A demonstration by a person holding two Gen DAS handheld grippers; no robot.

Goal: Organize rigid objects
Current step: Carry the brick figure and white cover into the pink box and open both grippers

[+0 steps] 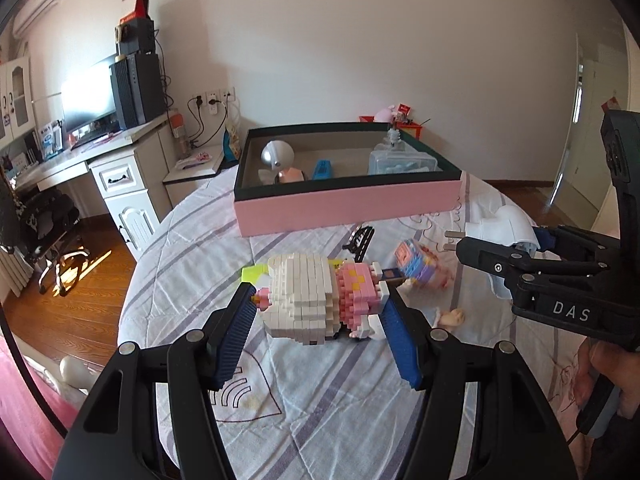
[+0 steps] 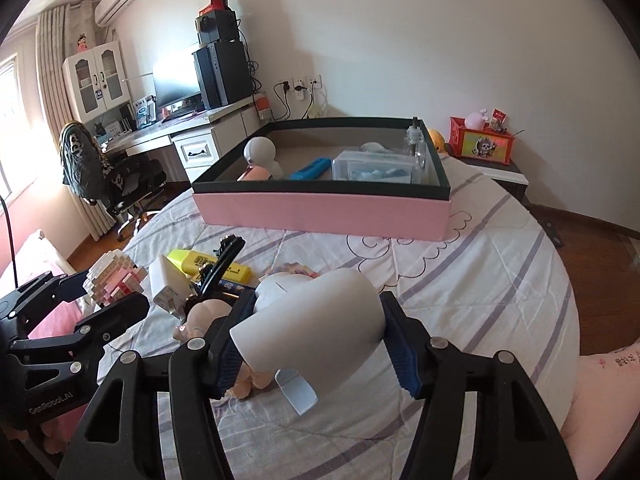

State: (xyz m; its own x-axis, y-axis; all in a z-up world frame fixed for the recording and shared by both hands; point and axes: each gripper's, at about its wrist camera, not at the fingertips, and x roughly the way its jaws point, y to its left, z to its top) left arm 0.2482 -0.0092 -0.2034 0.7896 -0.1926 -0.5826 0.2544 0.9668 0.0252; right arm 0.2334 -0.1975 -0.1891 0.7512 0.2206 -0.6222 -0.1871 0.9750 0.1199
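Observation:
My left gripper [image 1: 320, 304] is shut on a white and pink block figure [image 1: 316, 300], held just above the quilted table. It also shows at the left of the right wrist view [image 2: 116, 280]. My right gripper [image 2: 316, 316] is shut on a white plug-shaped device [image 2: 316, 320], also seen in the left wrist view [image 1: 508, 224]. The pink box with a dark rim [image 1: 344, 204] stands farther back and holds a silver ball toy [image 1: 276, 156], a blue item [image 1: 322, 168] and a clear container [image 1: 400, 162].
On the quilt lie a yellow highlighter [image 2: 208, 264], a black comb [image 2: 224, 260], a white adapter [image 2: 168, 284], a small doll [image 2: 204, 316] and a pastel cube [image 1: 416, 260]. A desk with monitor [image 2: 176, 84] and a chair [image 2: 120, 180] stand at the left.

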